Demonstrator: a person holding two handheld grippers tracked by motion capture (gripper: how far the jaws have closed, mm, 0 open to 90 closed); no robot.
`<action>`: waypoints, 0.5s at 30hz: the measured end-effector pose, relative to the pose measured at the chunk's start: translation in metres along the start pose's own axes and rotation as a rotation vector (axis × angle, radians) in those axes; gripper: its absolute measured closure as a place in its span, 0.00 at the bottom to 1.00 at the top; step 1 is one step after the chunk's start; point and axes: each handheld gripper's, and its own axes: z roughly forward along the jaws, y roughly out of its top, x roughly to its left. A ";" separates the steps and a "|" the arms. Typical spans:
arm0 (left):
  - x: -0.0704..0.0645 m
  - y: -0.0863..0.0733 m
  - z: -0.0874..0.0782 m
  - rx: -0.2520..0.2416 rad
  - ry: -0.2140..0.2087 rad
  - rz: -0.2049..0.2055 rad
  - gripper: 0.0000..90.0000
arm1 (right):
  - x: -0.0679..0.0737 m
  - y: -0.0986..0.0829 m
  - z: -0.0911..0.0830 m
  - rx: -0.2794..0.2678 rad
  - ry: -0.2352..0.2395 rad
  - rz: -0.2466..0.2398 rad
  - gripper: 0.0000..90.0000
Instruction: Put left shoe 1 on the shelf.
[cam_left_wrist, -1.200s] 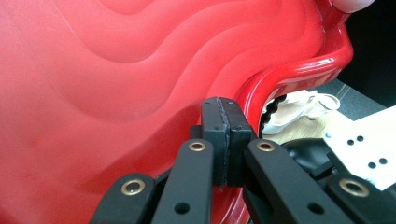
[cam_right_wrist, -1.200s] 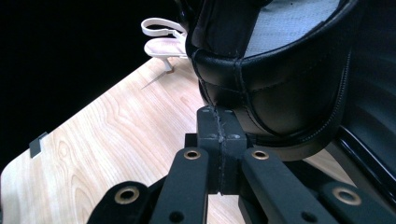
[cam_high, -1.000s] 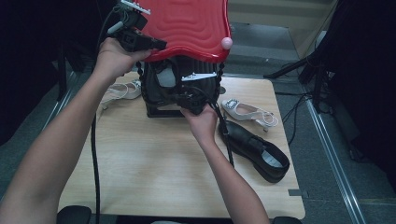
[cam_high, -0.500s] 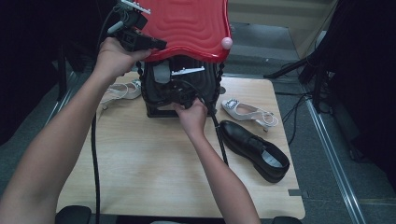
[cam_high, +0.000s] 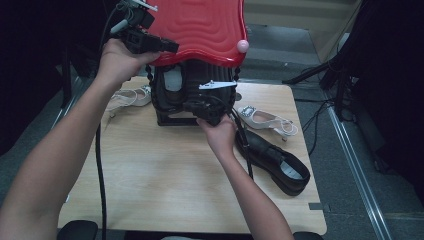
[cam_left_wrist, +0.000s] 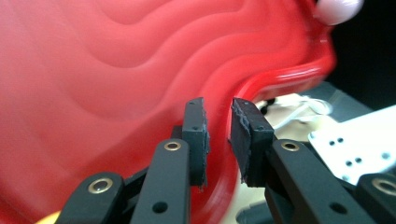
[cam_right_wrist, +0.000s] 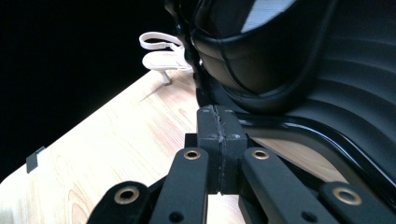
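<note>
Gripping the red lid (cam_left_wrist: 107, 74) edgewise, left gripper (cam_left_wrist: 218, 140) jaws narrow; right gripper (cam_right_wrist: 220, 149) jaws pressed together (empty) before the black box (cam_right_wrist: 327, 93).

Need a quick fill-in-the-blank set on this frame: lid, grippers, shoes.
1. The left gripper clamps the edge of the raised ____ lid.
2. In the right gripper view, the right gripper has its jaws ____, with nothing between them.
3. On the table, right of the black case, a black shoe lies beside a ____ heeled sandal.
4. The knob at the lid's corner is ____.

Missing words: red; shut; white; pink
</note>
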 end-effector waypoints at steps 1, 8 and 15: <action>-0.002 0.000 -0.003 0.004 -0.012 0.005 0.81 | -0.001 -0.002 -0.005 0.000 0.007 0.008 1.00; -0.020 -0.010 -0.018 0.025 -0.006 0.010 0.64 | -0.003 -0.023 -0.037 0.022 -0.016 -0.010 0.93; -0.029 -0.032 -0.020 0.017 -0.081 0.001 0.58 | -0.006 -0.046 -0.056 0.023 0.009 0.002 0.86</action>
